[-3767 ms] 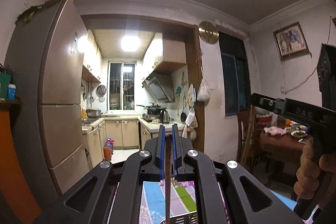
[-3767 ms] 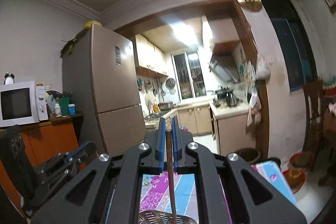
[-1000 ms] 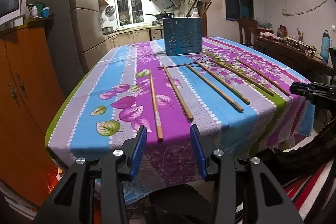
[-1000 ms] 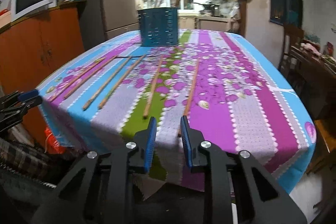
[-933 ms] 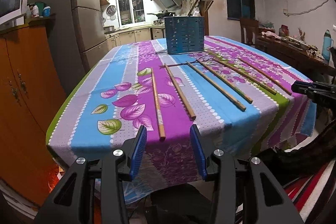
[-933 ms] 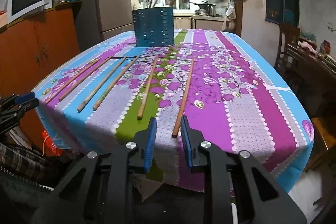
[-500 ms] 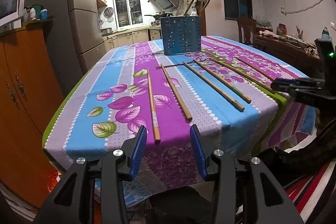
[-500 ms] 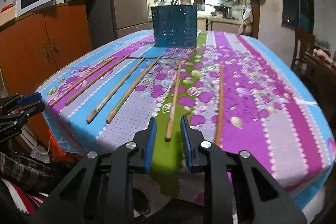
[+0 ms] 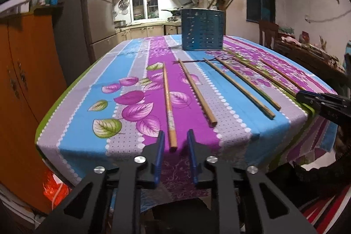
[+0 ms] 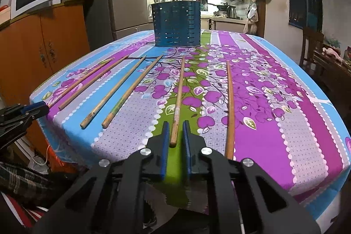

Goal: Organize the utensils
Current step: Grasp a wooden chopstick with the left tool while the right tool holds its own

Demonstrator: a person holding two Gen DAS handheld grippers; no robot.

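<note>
Left wrist view shows six chopsticks still lying in a row on the desk [image 9: 72, 135], while a few already stand in the blue holder [image 9: 203, 30] at the far end. The left gripper [image 9: 174, 142] has just been closing, with the outermost chopstick [image 9: 168, 102] between its pads but not yet pinched. The right gripper [image 10: 174, 131] has likewise been closing around another chopstick [image 10: 178, 100], ungripped.

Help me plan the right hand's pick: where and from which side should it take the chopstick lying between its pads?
Grip the thick near end of the chopstick, coming in from the table's near edge along its length. It lies flat, pointing away toward the blue utensil holder, and the right gripper already straddles that end.
</note>
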